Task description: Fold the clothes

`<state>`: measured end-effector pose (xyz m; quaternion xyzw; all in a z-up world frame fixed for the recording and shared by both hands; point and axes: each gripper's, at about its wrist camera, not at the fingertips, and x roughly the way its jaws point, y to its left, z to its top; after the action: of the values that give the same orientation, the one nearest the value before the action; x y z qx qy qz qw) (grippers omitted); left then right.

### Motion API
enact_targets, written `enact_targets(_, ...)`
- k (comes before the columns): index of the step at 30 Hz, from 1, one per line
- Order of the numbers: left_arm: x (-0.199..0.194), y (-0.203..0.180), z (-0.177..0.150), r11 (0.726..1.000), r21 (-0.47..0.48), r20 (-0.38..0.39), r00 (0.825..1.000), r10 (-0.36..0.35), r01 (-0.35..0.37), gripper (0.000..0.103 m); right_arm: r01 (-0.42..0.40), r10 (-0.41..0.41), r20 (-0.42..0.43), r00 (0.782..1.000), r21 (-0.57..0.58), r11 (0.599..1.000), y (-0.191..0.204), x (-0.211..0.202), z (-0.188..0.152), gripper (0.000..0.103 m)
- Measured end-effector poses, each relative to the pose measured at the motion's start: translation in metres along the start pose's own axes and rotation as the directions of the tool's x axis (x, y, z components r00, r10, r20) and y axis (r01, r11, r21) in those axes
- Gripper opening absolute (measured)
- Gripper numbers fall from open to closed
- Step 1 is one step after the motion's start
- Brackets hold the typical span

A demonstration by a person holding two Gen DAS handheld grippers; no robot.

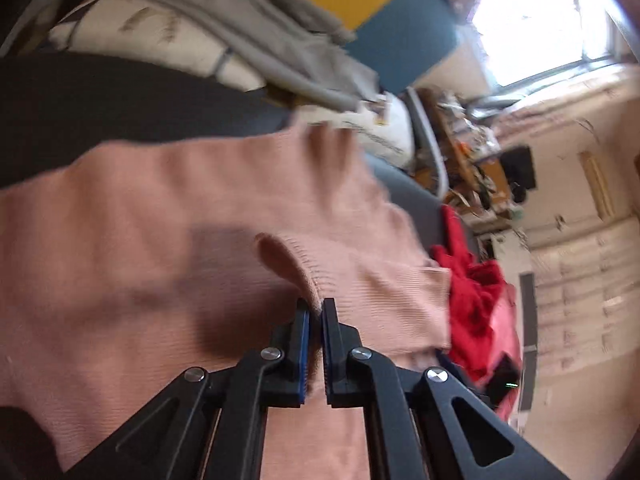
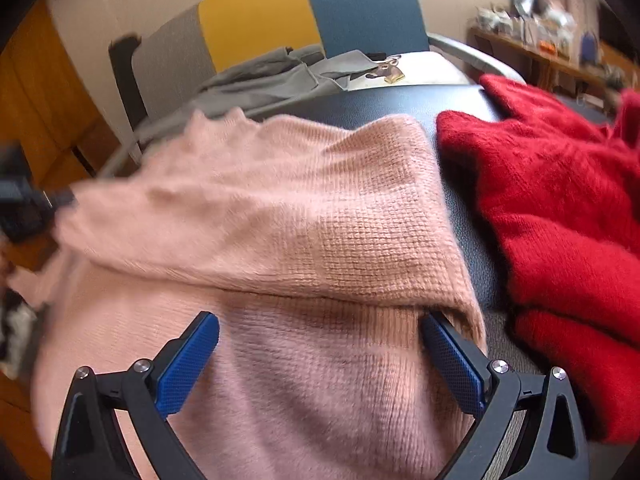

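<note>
Here the pink sweater (image 2: 280, 240) lies spread on the dark counter (image 2: 400, 100), its long axis running across in front of me, with one layer turned over and draped across the rest. My left tongs (image 1: 315, 308) are pinched tight on a ribbed edge of it, a small ridge of knit rising between the blue pads; in the right wrist view that same pull shows as a blurred corner stretching off toward the left rim. My right tongs (image 2: 320, 332) stand wide, straddling the near part of the sweater: the pads are well apart and clamp nothing, though the right one sits tucked just under the lip of the turned-over layer.

So the left hand is the one that has cloth, and I judge the coming move turns on carrying that edge across the sweater's width while the right end keeps its place. The right tongs are the nearer to the fold line and could shut on it there.

Beside the sweater's right edge, just apart on the same counter, lies a red sweater (image 2: 560, 200). Beyond its far edge grey garments (image 2: 272, 76) are heaped, with yellow and blue panels (image 2: 360, 8) behind.
</note>
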<state>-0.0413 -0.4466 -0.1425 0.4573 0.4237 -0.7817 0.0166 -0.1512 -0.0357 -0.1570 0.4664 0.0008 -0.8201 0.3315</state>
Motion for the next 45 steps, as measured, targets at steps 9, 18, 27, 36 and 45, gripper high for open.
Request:
enact_targets(9,0.010,0.032,-0.018,0.999,-0.003,0.000,0.999,0.035,-0.035,0.005,-0.147,0.127,0.124,0.984,0.166,0.975,-0.014,-0.024,0.023,0.102)
enact_targets(18,0.025,0.038,-0.021,0.998,0.006,-0.030,0.998,0.058,-0.058,0.005,-0.107,0.098,0.054,0.994,0.203,0.973,-0.013,0.027,0.027,0.102)
enact_targets(27,0.015,0.053,-0.023,0.999,-0.047,0.033,0.999,0.015,-0.014,0.007,0.071,-0.071,-0.024,0.997,-0.012,0.997,0.025,0.037,0.033,0.102)
enact_targets(36,-0.007,0.000,-0.022,0.987,0.152,0.139,0.990,0.030,-0.052,0.012,0.060,-0.058,0.043,0.997,-0.041,0.997,0.032,0.033,0.072,0.102)
enact_targets(45,0.049,-0.027,-0.035,0.935,0.317,0.056,0.988,0.147,-0.157,0.011,-0.022,0.022,-0.071,0.997,-0.007,1.000,0.008,0.084,0.119,0.101)
